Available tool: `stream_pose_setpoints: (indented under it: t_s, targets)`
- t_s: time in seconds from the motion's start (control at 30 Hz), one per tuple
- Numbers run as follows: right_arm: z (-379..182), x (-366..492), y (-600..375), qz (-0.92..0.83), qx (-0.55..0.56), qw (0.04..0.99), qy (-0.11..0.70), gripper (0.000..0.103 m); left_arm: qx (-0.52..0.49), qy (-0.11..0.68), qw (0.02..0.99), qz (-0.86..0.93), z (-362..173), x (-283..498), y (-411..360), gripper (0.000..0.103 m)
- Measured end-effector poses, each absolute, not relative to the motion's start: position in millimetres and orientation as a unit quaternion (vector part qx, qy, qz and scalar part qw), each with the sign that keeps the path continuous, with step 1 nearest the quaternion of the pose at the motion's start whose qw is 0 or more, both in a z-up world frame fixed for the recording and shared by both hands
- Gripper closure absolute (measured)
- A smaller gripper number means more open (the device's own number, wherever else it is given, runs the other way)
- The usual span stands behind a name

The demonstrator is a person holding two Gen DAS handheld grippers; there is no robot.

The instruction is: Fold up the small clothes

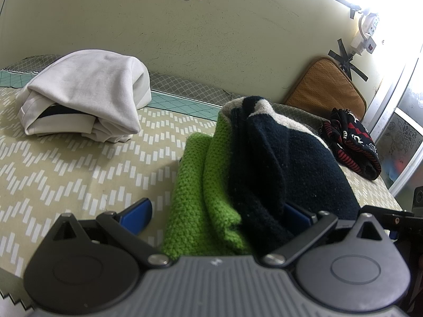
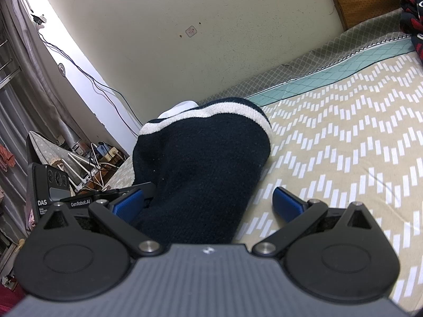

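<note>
Both your left tongs [image 1: 215,215] and right tongs [image 2: 207,203] stand spread around the navy-and-green knit sweater [image 1: 277,163], pinching nothing. Close each on a matching edge, then fold flat onto the bed [image 1: 79,158].

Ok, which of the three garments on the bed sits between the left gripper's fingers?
The green-and-navy knit. It lies between the left gripper's open fingers; the white bundle and the black-and-red garment lie farther off.

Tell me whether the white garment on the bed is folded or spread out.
Folded. The white garment sits as a compact, layered bundle on the bedspread, with stacked edges showing at its front; nothing lies flat or spread.
</note>
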State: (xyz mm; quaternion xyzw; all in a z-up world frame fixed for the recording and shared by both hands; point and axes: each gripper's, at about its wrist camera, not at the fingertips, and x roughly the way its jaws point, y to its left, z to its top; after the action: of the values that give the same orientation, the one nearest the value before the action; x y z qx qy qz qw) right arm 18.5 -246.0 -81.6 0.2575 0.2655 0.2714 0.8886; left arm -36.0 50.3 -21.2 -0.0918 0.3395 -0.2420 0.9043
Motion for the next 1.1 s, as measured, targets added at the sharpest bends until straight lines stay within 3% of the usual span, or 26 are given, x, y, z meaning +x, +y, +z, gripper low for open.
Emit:
stream_pose_setpoints:
  t_s: [0.6, 0.63, 0.67, 0.7, 0.87, 1.1]
  targets:
    - [-78.5, 22.6, -237.7, 0.268, 0.238, 0.891, 0.279, 0.001, -0.095, 0.339, 0.903, -0.246, -21.8, -35.6, 50.1, 0.001]
    - [-77.0, 23.1, -230.2, 0.273, 0.22, 0.892, 0.284, 0.011, -0.097, 0.339, 0.901, -0.252, -21.8, -35.8, 49.0, 0.005]
    - [-77.8, 24.8, -222.6, 0.273, 0.208, 0.891, 0.297, 0.039, -0.097, 0.339, 0.899, -0.26, -21.9, -36.4, 48.0, 0.01]
    - [-75.7, 22.7, -216.8, 0.26, 0.198, 0.898, 0.293, 0.04, -0.097, 0.341, 0.895, -0.272, -22.0, -36.8, 45.2, 0.016]
    - [-67.2, 17.2, -227.2, 0.262, 0.23, 0.894, 0.28, 0.06, -0.093, 0.348, 0.901, -0.243, -17.2, -42.9, 22.7, 0.014]
    - [-31.6, -12.8, -260.3, 0.234, 0.193, 0.928, 0.216, 0.064, -0.097, 0.357, 0.883, -0.29, 3.6, -34.9, -32.4, 0.021]
